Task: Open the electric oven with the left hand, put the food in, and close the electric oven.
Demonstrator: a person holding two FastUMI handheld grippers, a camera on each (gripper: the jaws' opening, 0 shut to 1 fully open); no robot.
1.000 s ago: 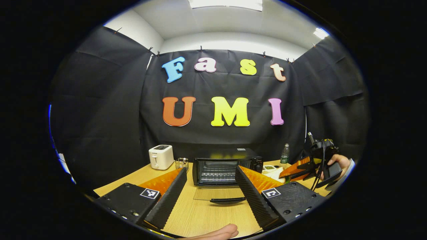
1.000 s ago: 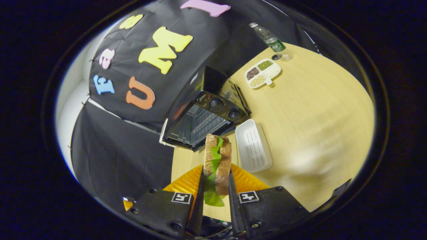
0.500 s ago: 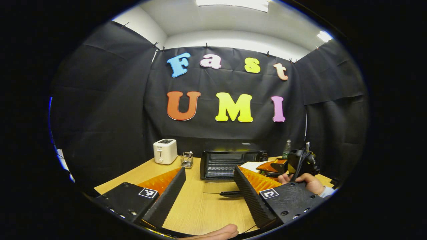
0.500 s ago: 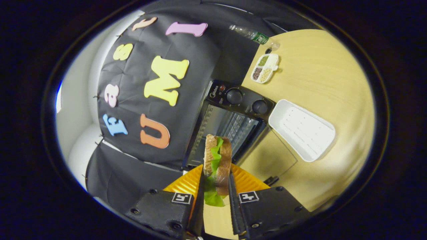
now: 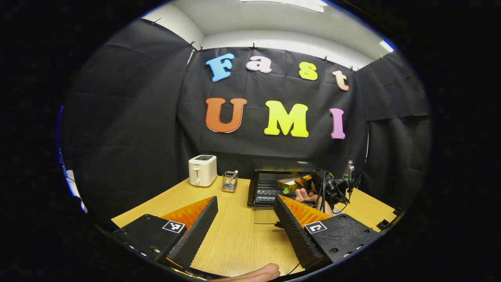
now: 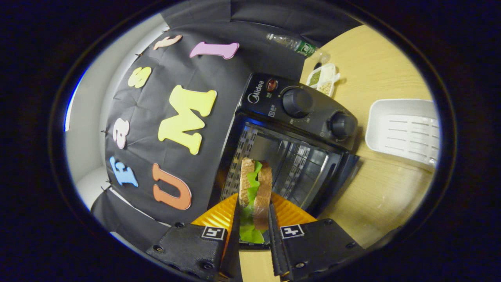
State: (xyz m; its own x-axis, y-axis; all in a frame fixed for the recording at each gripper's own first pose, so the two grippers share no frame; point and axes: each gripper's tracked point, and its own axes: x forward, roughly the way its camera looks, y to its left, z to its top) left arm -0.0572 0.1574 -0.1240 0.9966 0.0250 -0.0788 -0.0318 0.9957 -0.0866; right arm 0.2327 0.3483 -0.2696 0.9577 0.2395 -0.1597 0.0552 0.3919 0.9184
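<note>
The black electric oven stands at the back of the wooden table with its glass door folded down flat. My left gripper hangs open over the table, well in front of the door, with nothing between its fingers. My right gripper, farther off, holds a sandwich at the oven's mouth. In the right gripper view the right gripper is shut on the sandwich, brown bread with green lettuce, just before the oven's wire rack. The oven's two knobs lie to the upper right.
A white toaster and a wire holder stand left of the oven. A white tray, a divided dish of beans and a water bottle lie on the oven's other side. A thumb shows at the bottom edge.
The right gripper has carried the sandwich from beside the oven to its open mouth. The left gripper has drawn back and turned a little left; the door stays down.
</note>
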